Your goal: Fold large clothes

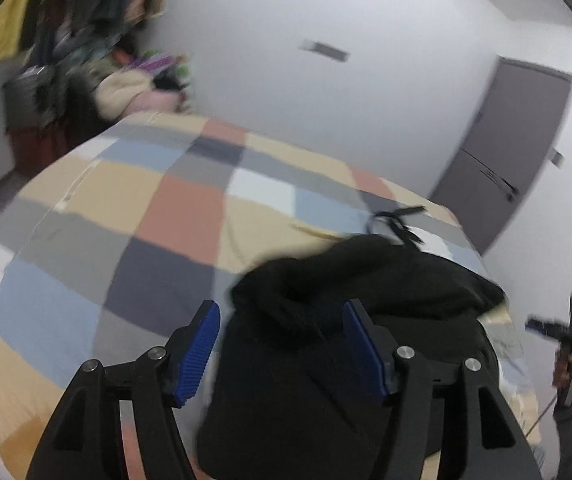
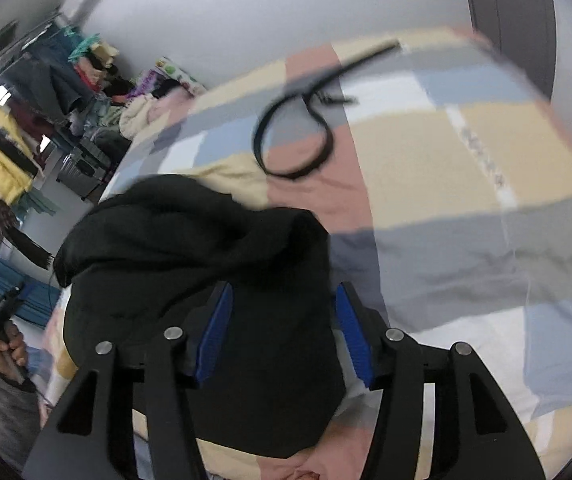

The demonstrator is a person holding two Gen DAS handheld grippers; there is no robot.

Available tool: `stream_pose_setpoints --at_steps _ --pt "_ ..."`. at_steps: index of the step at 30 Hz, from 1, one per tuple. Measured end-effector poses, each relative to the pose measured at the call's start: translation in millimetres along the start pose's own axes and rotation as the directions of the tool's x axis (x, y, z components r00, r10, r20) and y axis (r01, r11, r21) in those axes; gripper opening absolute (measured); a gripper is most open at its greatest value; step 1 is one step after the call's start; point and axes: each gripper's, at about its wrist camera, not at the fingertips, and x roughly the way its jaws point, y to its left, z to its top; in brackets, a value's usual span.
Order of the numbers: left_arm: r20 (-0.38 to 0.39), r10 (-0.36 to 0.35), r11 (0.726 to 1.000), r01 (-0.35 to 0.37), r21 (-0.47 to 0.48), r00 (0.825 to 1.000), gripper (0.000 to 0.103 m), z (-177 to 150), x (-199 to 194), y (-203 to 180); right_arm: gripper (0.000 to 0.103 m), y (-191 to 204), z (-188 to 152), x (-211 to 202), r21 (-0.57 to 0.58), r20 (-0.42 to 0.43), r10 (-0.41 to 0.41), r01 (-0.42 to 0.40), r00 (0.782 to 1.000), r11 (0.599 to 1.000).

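Lying bunched on the checked bedspread (image 1: 190,208), directly ahead of and beneath both tools: a black garment (image 1: 325,360), thick and matte (fleece or sweatshirt knit, judging by the soft rounded folds). Sitting partly doubled over, with a puffed upper lobe (image 2: 190,232) humped above a flatter lower panel.

Likely handling as soft and limp, moderately heavy for cloth, not slippery, not fragile; sagging and trailing when lifted by one point, so better taken at two well-separated edge points. Looking for a hem or corner along the near lower edge, just below the fingertips, rather than pinching the humped middle, where several layers could come up together.

Hovering over the cloth with jaws spread wide and nothing pinched: the left gripper (image 1: 282,344), its blue ribbed pads (image 1: 200,354) straddling the garment's left margin. Likewise spread and gripping nothing: the right gripper (image 2: 282,332), with black fabric filling the gap between its fingers (contact not clear through the motion blur).

Lying farther ahead on the bedspread, apart from the garment: a black looped strap (image 2: 297,136), worth keeping out of the fold. Beyond the bed to the left: a cluttered clothes rack (image 2: 26,128); to the right, a grey door (image 1: 513,152).
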Motion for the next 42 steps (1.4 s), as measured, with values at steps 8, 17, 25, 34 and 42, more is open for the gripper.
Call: stream_pose_setpoints --at_steps 8,17,25,34,42 --pt "0.052 0.027 0.98 -0.037 0.196 0.998 0.064 -27 47 -110 0.069 124 -24 34 -0.152 0.126 0.032 -0.012 0.992 0.988" --pt "0.012 0.153 0.961 -0.151 0.232 0.988 0.064 -39 131 -142 0.075 155 -34 128 -0.19 0.13 -0.058 0.082 0.99 0.978" --pt "-0.017 0.165 0.959 -0.156 0.235 0.986 0.064 -26 170 -141 0.081 154 -20 154 -0.191 0.165 -0.088 0.12 0.982 0.974" --pt "-0.06 0.2 0.962 -0.184 0.202 0.978 0.064 -11 215 -124 0.085 153 5 198 -0.197 0.12 -0.091 0.114 0.989 0.974" --pt "-0.075 0.195 0.968 -0.179 0.177 0.978 0.068 -17 237 -111 0.088 154 0 221 -0.201 0.106 -0.125 0.145 0.986 0.969"
